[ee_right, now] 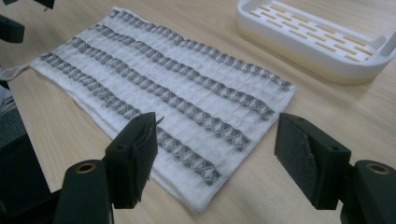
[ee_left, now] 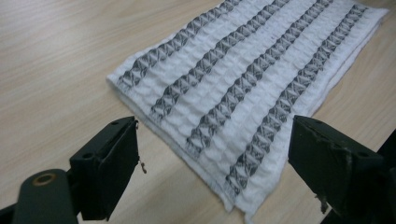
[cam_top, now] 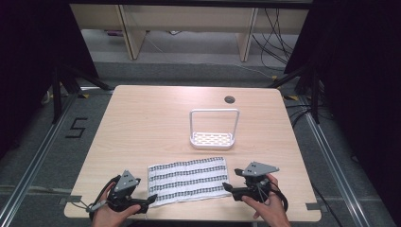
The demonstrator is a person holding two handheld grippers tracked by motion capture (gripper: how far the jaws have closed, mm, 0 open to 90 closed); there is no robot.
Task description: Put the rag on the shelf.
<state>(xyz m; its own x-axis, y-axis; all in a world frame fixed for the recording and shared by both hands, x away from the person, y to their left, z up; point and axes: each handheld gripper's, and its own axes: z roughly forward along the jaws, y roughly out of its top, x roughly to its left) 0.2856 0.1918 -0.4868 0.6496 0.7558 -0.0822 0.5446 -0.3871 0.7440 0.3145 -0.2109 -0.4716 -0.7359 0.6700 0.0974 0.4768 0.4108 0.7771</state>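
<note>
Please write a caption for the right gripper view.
Open right gripper poised over a folded striped cloth, white slotted tray beyond.

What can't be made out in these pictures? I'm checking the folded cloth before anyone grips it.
- Cloth layers: high view too small; both gripper views show only its edges, so the fold count stays unclear.
- Cloth underside: hidden against the table.
- Cloth's near corner: cut off by the bottom edge in the left gripper view.
- White rack: cut off by the right gripper view's top edge.
</note>
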